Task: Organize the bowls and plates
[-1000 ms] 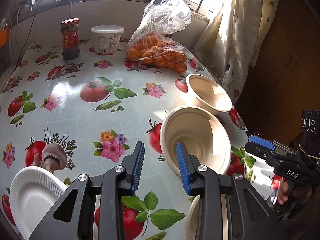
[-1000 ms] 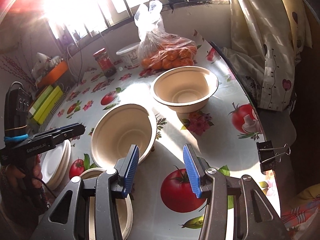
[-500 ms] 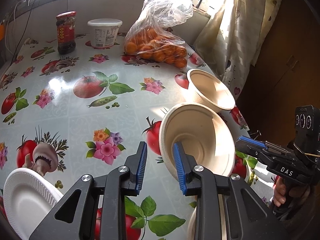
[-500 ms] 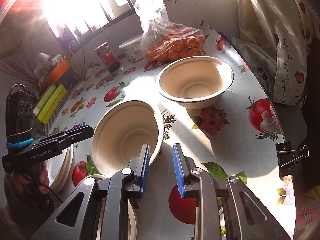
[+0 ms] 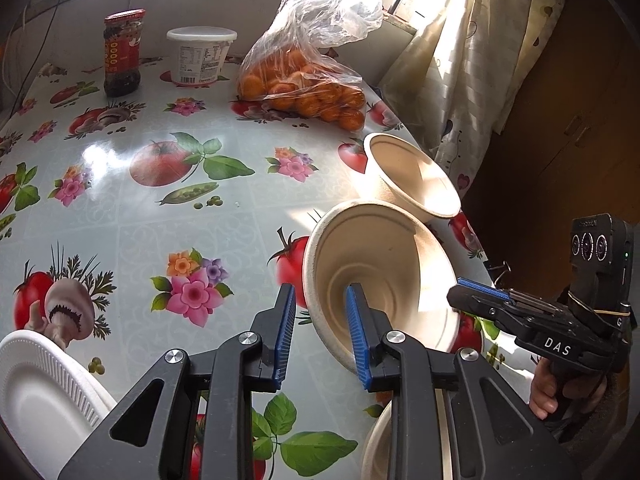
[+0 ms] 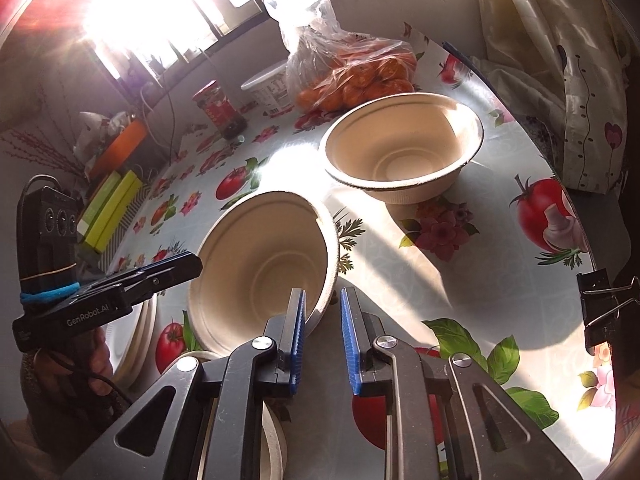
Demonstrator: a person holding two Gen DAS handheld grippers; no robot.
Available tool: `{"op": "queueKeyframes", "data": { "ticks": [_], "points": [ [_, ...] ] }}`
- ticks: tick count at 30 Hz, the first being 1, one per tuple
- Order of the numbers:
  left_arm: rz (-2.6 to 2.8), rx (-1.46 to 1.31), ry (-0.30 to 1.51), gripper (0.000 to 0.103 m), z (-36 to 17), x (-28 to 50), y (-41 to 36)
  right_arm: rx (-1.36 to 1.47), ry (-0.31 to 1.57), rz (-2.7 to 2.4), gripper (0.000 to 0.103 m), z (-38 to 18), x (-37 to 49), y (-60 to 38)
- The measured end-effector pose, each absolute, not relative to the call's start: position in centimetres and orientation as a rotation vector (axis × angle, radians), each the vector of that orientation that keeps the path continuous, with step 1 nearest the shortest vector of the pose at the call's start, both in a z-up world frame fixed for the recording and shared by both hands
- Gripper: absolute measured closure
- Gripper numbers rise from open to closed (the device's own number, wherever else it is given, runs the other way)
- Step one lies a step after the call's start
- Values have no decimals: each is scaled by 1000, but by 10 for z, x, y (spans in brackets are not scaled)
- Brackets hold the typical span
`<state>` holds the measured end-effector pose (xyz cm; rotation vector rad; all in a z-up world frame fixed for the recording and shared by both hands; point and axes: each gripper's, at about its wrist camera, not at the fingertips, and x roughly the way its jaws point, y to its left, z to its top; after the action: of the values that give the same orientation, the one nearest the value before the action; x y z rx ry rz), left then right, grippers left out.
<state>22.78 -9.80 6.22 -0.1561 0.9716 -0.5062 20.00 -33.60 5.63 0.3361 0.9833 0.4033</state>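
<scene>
A beige paper bowl [image 5: 384,276] stands tilted on the flowered tablecloth; it also shows in the right wrist view [image 6: 260,264]. My left gripper [image 5: 320,336] straddles its near rim, one finger inside and one outside, with a gap still visible. My right gripper [image 6: 322,332] straddles the opposite rim the same way, jaws narrow but apart. A second beige bowl [image 5: 412,176] sits upright beyond it, also in the right wrist view [image 6: 404,152]. White plates [image 5: 44,396] are stacked at the lower left. Another bowl's rim [image 5: 376,452] lies under my left gripper.
A bag of oranges [image 5: 304,80], a white tub [image 5: 202,56] and a red-lidded jar [image 5: 122,52] stand at the back by the window. A curtain [image 5: 468,80] hangs at the right table edge. A binder clip [image 6: 604,304] grips that edge.
Both grippers have moved in onto the near bowl's rim and narrowed their jaws. The bowl has tipped up more steeply.
</scene>
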Motion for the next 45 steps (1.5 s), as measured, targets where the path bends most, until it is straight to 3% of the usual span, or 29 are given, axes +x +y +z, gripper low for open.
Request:
{"op": "queueKeyframes", "data": {
  "ticks": [45],
  "points": [
    [-509,-136,915,76,84,220,-102,338,910,382,86,81,199,-338]
  ]
}}
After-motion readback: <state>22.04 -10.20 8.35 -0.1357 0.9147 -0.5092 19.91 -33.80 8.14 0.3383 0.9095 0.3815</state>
